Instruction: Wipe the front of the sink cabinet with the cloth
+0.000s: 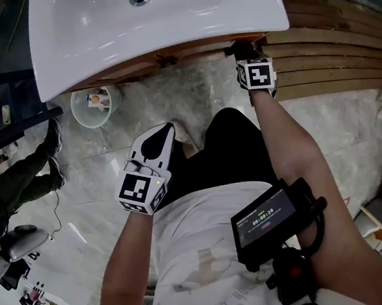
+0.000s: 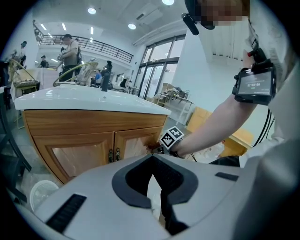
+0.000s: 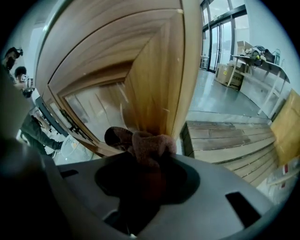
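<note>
**A:** What are the right tongs (image 3: pixel 140 161) doing?

**B:** They are clamped on a bunched brown cloth (image 3: pixel 147 143). The wad fills the space between the jaws and bulges out past the tips. Its front presses against the wooden cabinet (image 3: pixel 157 70), on the upright strip at the right-hand edge of the front.

**A:** And the arm behind them?

**B:** In the head view the right arm is stretched almost straight forward. The right tongs (image 1: pixel 244 48) reach in just under the rim of the white sink (image 1: pixel 162 27), at the cabinet's right corner. A black device with a lit screen (image 1: pixel 265 219) is strapped to that arm.

**A:** The left tongs (image 2: pixel 152 161)?

**B:** Their tips meet and nothing is between them. They point toward the cabinet doors (image 2: pixel 84 145) but stay well back from them.

**A:** How is that arm held?

**B:** It is bent and drawn in. The left tongs (image 1: pixel 163 131) hover beside the person's knee, above the pale floor.

**A:** What else is around?

**B:** A small white bin (image 1: pixel 94 106) stands on the floor below the sink's left part. Wooden boards (image 1: pixel 334 48) lie to the right of the cabinet. From the left gripper view, the right forearm reaches across to the right door, marker cube uppermost.
</note>
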{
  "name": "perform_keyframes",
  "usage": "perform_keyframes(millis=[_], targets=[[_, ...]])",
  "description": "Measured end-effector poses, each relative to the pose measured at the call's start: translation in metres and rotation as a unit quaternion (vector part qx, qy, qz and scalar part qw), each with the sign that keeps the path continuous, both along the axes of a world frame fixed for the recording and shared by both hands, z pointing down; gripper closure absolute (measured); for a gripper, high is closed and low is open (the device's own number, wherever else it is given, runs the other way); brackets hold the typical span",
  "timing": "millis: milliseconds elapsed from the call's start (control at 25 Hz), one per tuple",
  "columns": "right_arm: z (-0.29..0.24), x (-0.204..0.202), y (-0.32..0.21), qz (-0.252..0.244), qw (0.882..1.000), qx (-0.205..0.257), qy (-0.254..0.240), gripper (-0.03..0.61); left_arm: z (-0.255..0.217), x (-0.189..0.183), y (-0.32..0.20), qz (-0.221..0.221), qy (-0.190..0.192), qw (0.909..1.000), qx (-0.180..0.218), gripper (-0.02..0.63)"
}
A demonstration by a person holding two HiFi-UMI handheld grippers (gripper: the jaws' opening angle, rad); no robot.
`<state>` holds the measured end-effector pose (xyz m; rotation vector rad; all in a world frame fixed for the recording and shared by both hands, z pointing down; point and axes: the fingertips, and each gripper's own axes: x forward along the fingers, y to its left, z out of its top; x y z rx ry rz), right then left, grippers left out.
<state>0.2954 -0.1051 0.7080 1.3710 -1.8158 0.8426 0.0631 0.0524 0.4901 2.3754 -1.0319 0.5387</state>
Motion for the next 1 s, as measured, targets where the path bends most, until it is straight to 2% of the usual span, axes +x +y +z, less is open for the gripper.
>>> perform_keyframes(millis=[200,400,640,840,920,1000], targets=[[0.021,0.021,0.007,0.038,0.999,-0.023,0.014,0.438,0.010,-0.002,0.001,-0.008,0.001,1.0000,-0.006,0.606],[0.035,0.004,-0.002,0.008,0.999,-0.028,0.023,0.437,0.014,-0.011,0.001,-0.025,0.006,0.9996,-0.011,0.606],[0.047,-0.047,-0.001,-0.027,0.999,-0.027,-0.002,0.438,0.019,-0.022,0.010,-0.032,0.008,0.9993,-0.015,0.606],[0.051,-0.088,-0.006,-0.036,0.999,-0.020,-0.021,0.437,0.022,-0.037,0.015,-0.038,0.008,0.9991,-0.014,0.606],[0.055,-0.110,-0.003,-0.059,0.998,-0.016,-0.031,0.437,0.025,-0.042,0.016,-0.041,0.007,0.9990,-0.015,0.606],[0.060,-0.137,0.002,-0.102,0.994,-0.015,-0.038,0.438,0.028,-0.045,0.017,-0.044,0.006,0.9989,-0.015,0.606]])
